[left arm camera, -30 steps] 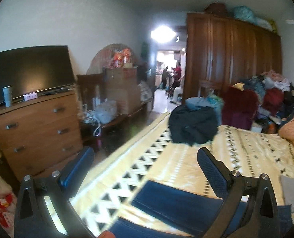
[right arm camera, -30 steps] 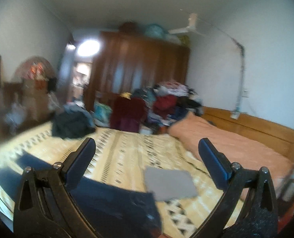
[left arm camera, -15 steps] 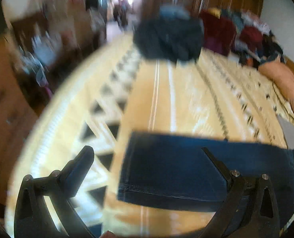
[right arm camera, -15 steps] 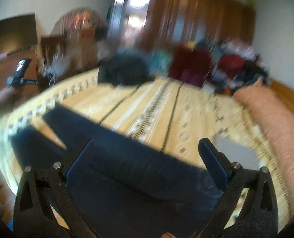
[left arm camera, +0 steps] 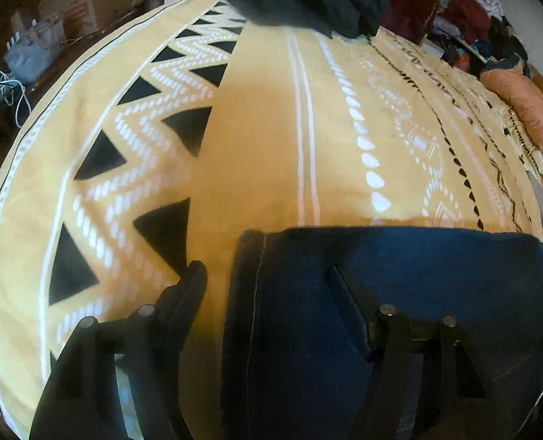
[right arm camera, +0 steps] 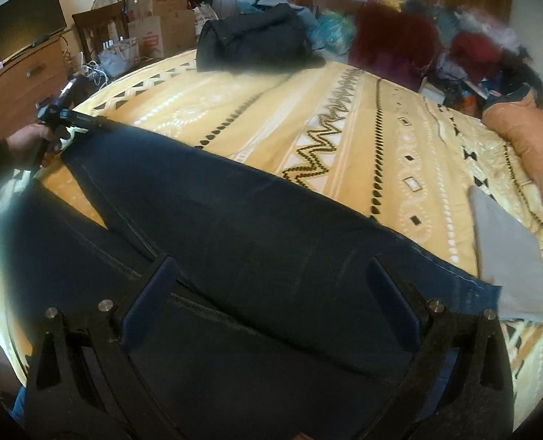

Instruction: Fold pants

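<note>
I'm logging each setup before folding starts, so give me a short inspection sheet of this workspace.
Surface: bed with yellow patterned bedspread.
Job's things: dark blue pants laid flat across the bedspread.
Clutter: dark garment heap, grey cloth, orange pillow.
Grippers: left gripper closing astride the pant-leg hem; right gripper open over the pants.
Cables: white cords beside the bed.
Surroundings: dresser, cardboard boxes, clothes pile.
</note>
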Tool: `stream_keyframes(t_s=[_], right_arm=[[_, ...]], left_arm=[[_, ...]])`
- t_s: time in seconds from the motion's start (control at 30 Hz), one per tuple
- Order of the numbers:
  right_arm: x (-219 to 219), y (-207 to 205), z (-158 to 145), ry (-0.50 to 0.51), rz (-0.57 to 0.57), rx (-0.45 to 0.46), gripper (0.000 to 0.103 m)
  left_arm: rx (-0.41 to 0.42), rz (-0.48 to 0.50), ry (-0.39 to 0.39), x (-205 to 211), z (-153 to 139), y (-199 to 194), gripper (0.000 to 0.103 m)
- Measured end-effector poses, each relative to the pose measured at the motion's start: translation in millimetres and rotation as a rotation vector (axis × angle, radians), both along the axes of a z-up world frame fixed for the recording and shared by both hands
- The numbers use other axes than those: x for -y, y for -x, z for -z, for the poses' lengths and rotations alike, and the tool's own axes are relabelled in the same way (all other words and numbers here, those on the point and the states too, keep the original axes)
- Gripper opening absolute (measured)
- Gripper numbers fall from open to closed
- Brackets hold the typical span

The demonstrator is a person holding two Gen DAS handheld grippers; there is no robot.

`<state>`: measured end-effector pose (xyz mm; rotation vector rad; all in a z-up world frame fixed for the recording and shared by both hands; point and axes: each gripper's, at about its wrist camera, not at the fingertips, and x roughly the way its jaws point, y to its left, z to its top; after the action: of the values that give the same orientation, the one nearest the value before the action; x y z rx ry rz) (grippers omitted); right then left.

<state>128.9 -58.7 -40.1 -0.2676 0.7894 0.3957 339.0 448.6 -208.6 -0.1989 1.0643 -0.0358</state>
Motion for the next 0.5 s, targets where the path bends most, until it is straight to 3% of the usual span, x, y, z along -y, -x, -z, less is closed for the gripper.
stream_keyframes(t_s=[0.03, 0.07, 0.1, 0.13, 0.37, 0.5], right_arm=[[-3.6, -0.1, 1.4, 0.003, -0.005, 0.007, 0.103], [-6.0, 1.2, 1.5, 0.007, -0.009, 0.014, 0.103], [-7.8, 1.7, 2.8, 0.004, -0.008, 0.012, 0.103], [-10.2, 1.0, 4.3, -0.003, -0.007, 0.008, 0.103], [-10.8, -1.3, 11.2, -0.036, 0.004, -0.024, 0.103], [27.1, -2.2, 3.6, -0.113, 0.062, -0.028, 0.103]], left_arm=[[0.012, -0.005, 0.022, -2.3, 0.2, -1.4, 0.067], [0.021, -0.013, 0.043, -5.0, 0.7, -2.4, 0.056], [0.029, -0.015, 0.054, -6.3, 1.3, -2.3, 0.035], [0.035, -0.017, 0.051, -7.2, 1.7, -2.2, 0.025], [0.106, 0.001, 0.062, -0.8, -7.2, 15.5, 0.011], [0.125, -0.040, 0.056, -1.0, -9.6, 20.4, 0.010]])
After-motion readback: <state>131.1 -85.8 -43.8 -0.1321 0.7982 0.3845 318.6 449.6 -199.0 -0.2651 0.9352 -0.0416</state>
